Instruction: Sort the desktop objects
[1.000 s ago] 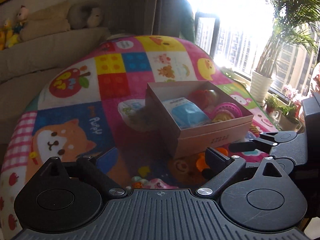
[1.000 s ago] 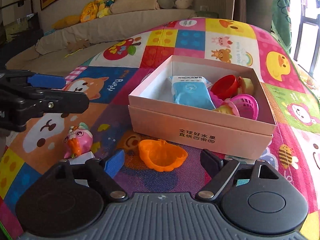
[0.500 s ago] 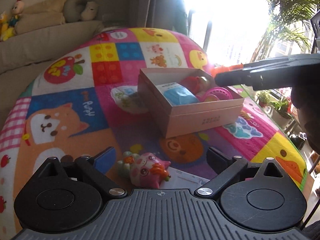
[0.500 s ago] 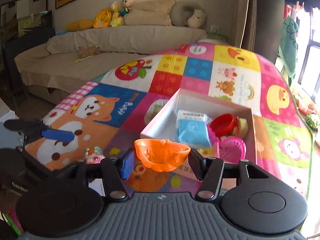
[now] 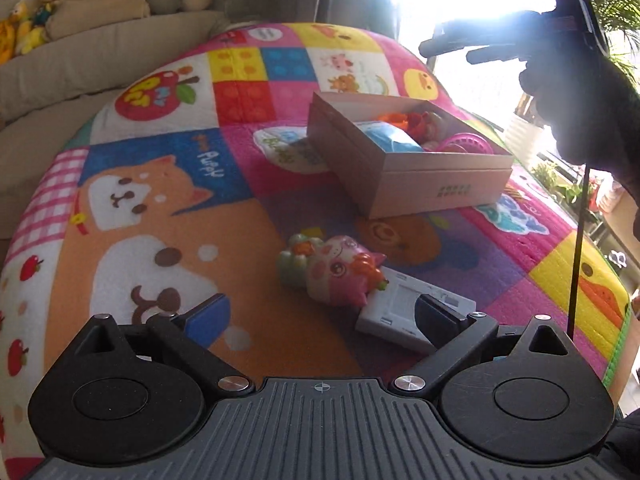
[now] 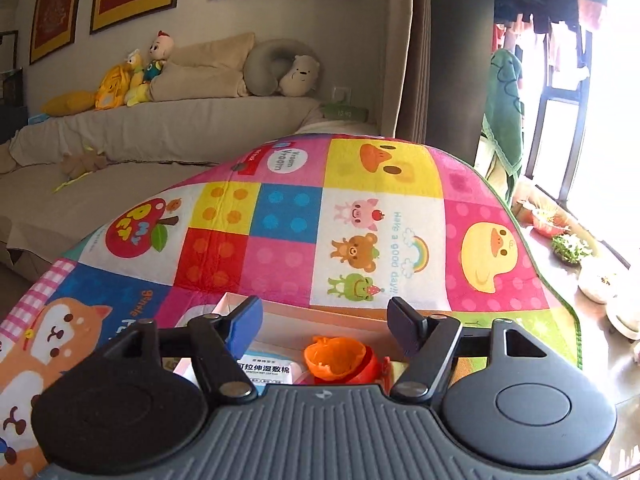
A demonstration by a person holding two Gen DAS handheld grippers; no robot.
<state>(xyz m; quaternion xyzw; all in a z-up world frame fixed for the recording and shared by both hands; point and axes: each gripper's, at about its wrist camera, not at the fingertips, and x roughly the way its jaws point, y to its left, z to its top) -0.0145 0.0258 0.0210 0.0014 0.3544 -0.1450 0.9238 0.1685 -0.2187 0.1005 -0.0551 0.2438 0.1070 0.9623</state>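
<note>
The right tongs (image 6: 325,322) are held above the cardboard box (image 5: 404,168), and their jaws have just been opening; they now stand spread with nothing between them. Below them the orange cup (image 6: 335,356) lies inside the box, on top of a red piece and beside the blue packet (image 6: 266,368). In the left view the box stands on the far right part of the colourful play mat (image 5: 168,208) that covers the worktop, and a pink basket (image 5: 464,145) is also in it. The left tongs (image 5: 320,318) are spread and empty, low over the near part of the mat. Just beyond them the pink pig toy (image 5: 334,274) lies on its side, touching a white flat device (image 5: 404,312) at its right.
</note>
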